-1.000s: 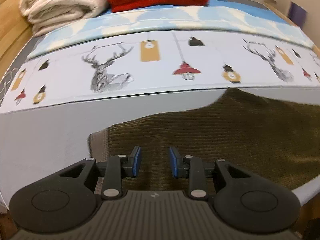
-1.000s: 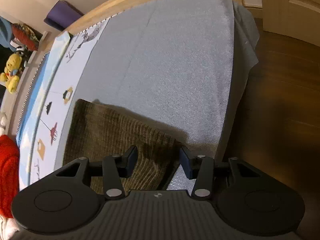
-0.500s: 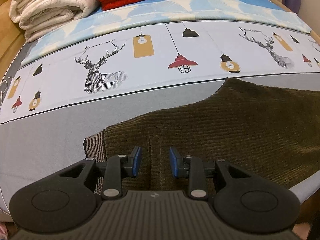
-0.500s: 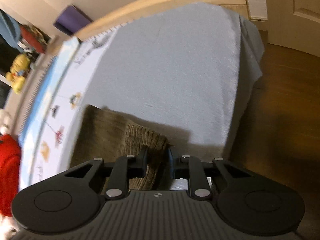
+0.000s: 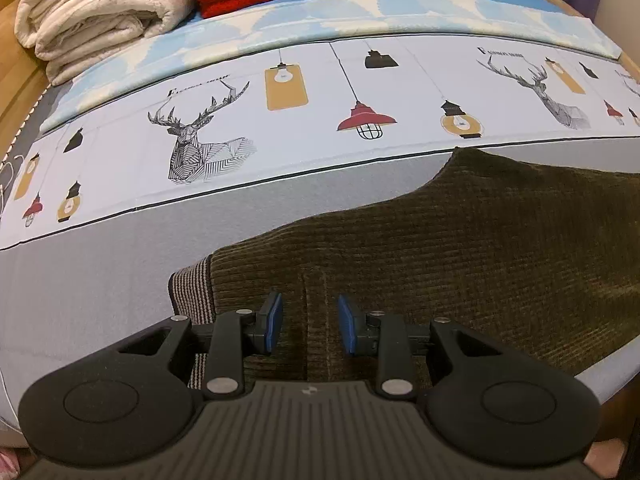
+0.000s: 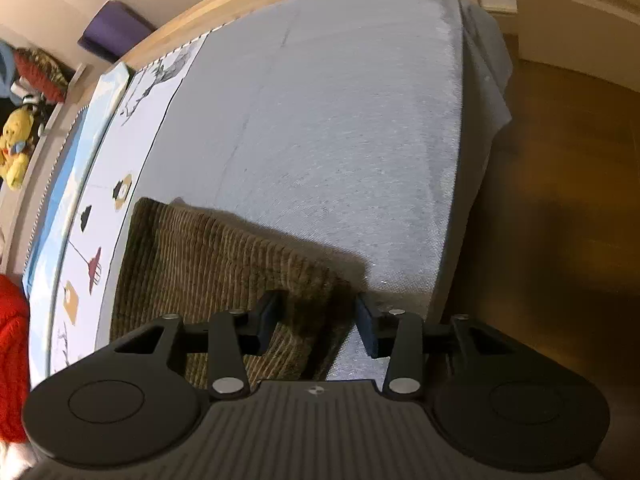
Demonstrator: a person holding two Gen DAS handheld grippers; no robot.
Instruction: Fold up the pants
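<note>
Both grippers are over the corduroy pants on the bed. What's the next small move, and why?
Probably lower the right gripper, whose jaws are opening, onto the pants' near corner and close. Nothing is pinched: its pads straddle that corner, and the left gripper hangs open over the waistband end.

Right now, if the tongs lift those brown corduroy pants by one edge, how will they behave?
The corduroy pants would probably droop, not hold shape: they lie limp on the bed. The thick ribbed fabric likely grips well and looks fairly heavy. The striped waistband may be slightly stiffer.
</note>
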